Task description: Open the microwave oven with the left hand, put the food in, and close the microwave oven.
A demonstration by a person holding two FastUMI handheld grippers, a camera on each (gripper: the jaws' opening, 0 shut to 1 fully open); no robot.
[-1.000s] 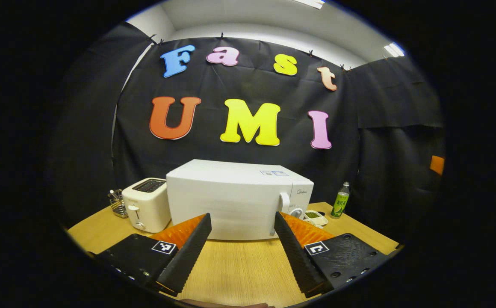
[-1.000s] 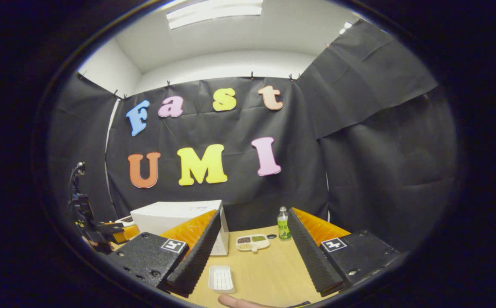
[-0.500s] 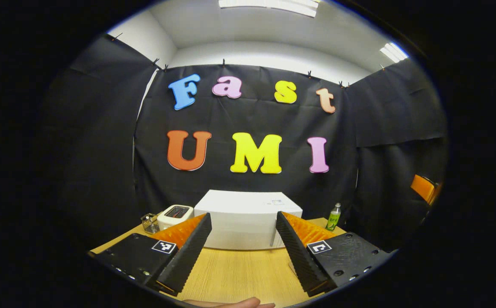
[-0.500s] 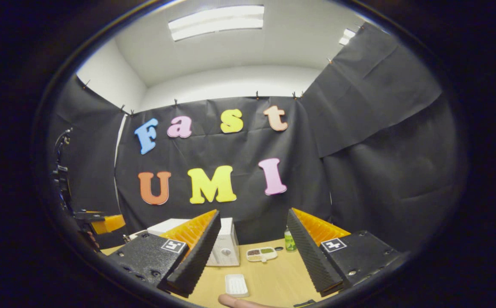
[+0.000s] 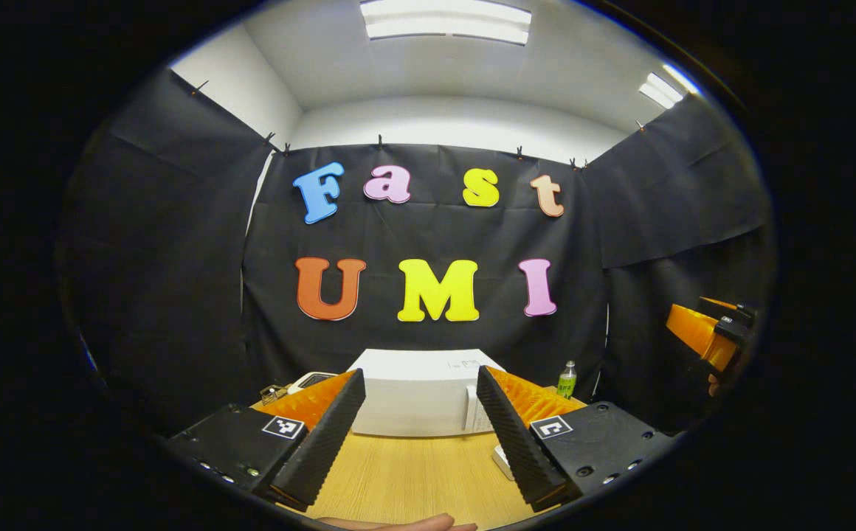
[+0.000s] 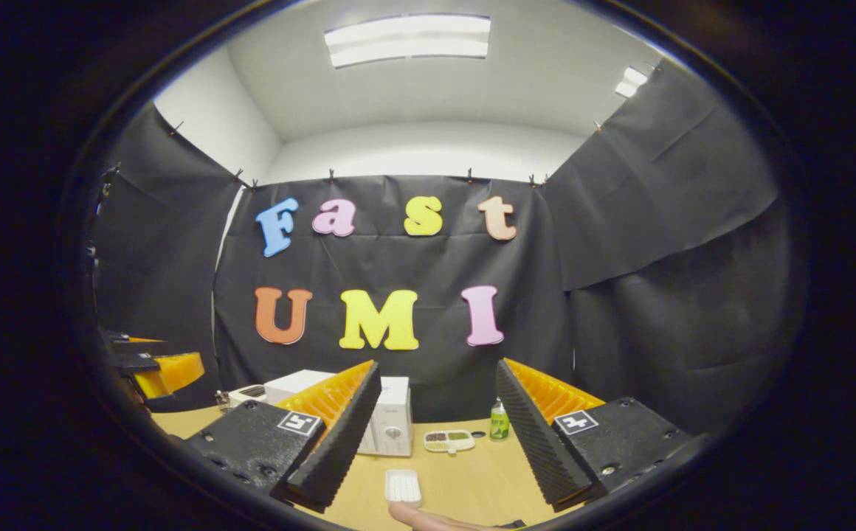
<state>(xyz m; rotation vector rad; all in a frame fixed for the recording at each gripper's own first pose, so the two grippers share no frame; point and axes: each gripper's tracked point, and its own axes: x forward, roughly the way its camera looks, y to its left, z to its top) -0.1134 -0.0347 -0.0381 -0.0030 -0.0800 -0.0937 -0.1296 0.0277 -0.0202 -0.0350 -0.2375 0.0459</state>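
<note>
A: Where's the microwave (image 5: 417, 392)?
B: Straight ahead of the left gripper (image 5: 419, 431), well apart, door shut. Both it and the right gripper (image 6: 435, 435) are spread, holding nothing.
A: What could go wrong?
B: The handle looks tiny; a reach might miss.

Premises: a staged recording booth inside an office-type room, not a home kitchen. Black cloth (image 6: 664, 221) is clipped up as walls behind a wooden table (image 5: 413, 479); above the cloth, plain white wall and ceiling light panels (image 6: 407, 38). On the table, a white microwave oven (image 5: 417, 391) with a toaster (image 5: 310, 380) just beside it.
</note>
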